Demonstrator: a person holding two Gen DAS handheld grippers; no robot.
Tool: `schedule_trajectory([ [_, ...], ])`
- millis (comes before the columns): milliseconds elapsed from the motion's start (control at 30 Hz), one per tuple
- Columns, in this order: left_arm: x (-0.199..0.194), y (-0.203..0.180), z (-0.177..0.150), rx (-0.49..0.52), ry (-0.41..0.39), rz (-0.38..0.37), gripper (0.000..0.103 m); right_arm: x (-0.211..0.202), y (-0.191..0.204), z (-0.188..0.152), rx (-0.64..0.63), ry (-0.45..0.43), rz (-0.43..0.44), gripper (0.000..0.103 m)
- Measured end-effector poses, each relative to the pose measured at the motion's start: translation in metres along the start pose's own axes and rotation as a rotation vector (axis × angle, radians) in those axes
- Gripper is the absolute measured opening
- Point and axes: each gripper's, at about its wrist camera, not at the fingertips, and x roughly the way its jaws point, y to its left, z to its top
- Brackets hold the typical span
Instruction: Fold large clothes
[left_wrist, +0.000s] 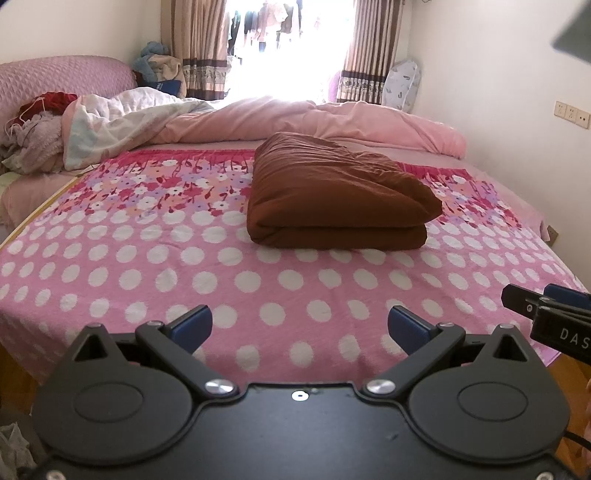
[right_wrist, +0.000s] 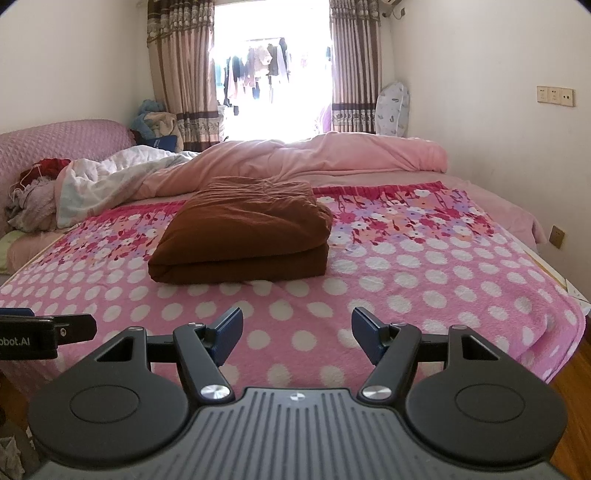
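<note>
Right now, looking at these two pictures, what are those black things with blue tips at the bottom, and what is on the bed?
Those are two hand-held grippers; a person carries one in each hand, and each has a camera looking forward along its two fingers. One picture comes from the left gripper, the other from the right gripper. Both are open and hold nothing. Each also shows at the edge of the other's picture.

Ahead lies a bed covered by a pink dotted blanket. On it rests a brown garment, already folded into a thick bundle. Behind it lie a crumpled pink duvet and a heap of clothes by the headboard.
</note>
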Motion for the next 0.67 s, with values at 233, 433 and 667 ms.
schedule_trajectory([
  [233, 0.0017, -0.0017, 0.0007, 0.007, 0.002, -0.005, 0.103, -0.0002, 0.0000, -0.0001, 0.001, 0.000, 0.001, 0.079],
  [433, 0.0005, -0.0022, 0.0006, 0.012, -0.006, -0.010, 0.103, -0.0005, 0.0003, 0.0013, 0.000, -0.002, 0.003, 0.079],
  [667, -0.0002, -0.0035, 0.0008, 0.016, -0.005, -0.008, 0.103, -0.0007, 0.0010, 0.0017, 0.001, 0.000, 0.003, 0.079],
])
